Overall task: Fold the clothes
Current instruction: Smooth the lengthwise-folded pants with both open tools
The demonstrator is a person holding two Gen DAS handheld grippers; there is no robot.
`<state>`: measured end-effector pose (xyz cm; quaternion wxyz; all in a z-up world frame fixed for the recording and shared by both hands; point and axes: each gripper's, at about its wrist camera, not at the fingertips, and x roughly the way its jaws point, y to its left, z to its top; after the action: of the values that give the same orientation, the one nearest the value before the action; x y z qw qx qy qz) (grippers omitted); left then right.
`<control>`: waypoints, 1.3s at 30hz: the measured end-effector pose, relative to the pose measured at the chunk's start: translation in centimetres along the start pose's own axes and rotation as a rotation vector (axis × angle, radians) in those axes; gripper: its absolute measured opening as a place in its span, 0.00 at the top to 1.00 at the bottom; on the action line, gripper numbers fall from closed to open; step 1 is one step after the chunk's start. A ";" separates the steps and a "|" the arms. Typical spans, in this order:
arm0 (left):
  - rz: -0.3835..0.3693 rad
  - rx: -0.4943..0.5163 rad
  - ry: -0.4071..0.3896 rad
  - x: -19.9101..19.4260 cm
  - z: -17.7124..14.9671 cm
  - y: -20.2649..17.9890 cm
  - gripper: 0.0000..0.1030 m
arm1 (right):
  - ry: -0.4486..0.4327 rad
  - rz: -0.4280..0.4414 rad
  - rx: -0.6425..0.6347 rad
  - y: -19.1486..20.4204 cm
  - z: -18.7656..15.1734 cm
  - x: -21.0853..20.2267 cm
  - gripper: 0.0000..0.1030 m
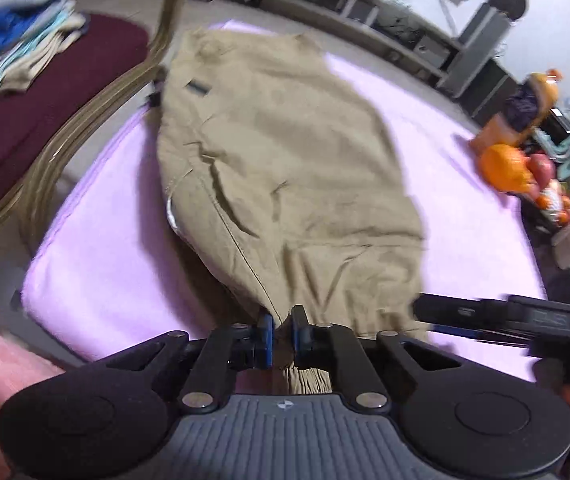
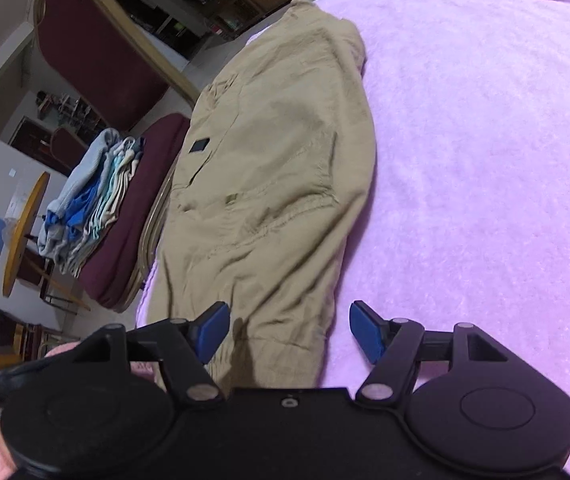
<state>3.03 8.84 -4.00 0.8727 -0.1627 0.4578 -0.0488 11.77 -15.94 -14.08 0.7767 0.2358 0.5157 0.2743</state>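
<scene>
Khaki trousers (image 1: 285, 160) lie lengthwise on the lilac blanket (image 1: 101, 248), folded leg on leg. My left gripper (image 1: 282, 330) is shut on the trousers' near hem, with cloth pinched between its blue pads. The right gripper shows in the left wrist view (image 1: 505, 320) as a dark blurred bar at the right, beside the hem. In the right wrist view the trousers (image 2: 277, 184) stretch away from me, and my right gripper (image 2: 289, 330) is open, its blue pads either side of the near hem just above the cloth.
A maroon chair (image 1: 25, 120) with a gold frame stands at the left edge of the blanket, with a stack of folded clothes (image 1: 17, 32) on its seat. Orange toys (image 1: 517, 160) sit at the far right. Shelves (image 1: 385, 20) line the back wall.
</scene>
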 end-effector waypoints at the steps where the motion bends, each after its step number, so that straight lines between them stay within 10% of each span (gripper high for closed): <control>1: 0.003 0.005 0.004 -0.1 -0.2 -0.4 0.93 | -0.008 0.002 0.006 -0.1 0.0 -0.1 0.36; 9: 0.118 0.040 0.046 0.7 -1.6 0.2 0.72 | -0.029 -0.017 0.002 -0.5 -0.2 -0.9 0.36; 14: 0.056 0.068 -0.069 -3.0 -1.6 0.0 0.73 | -0.130 0.001 -0.023 -0.2 0.2 -3.1 0.35; 18: 0.114 0.116 -0.174 -3.4 0.0 -0.6 0.75 | -0.157 0.029 -0.054 0.4 0.6 -2.9 0.74; 28: 0.234 0.167 -0.057 4.3 1.0 -0.1 0.84 | -0.001 0.273 0.170 -0.4 2.1 3.5 0.68; 31: 0.248 0.184 -0.035 5.3 0.3 0.2 0.83 | 0.053 0.235 0.185 -1.0 1.5 5.9 0.69; 33: 0.256 0.213 -0.042 5.4 0.1 0.0 0.83 | 0.060 0.156 0.175 -1.8 1.4 6.7 0.98; 39: 0.232 0.176 -0.042 4.9 0.1 0.5 0.77 | -0.014 0.117 0.250 -3.3 1.0 4.1 0.93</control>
<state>5.86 8.21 -7.94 0.8928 -0.0328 0.4491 0.0159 14.59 -15.68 -18.63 0.7273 0.3624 0.5259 0.2512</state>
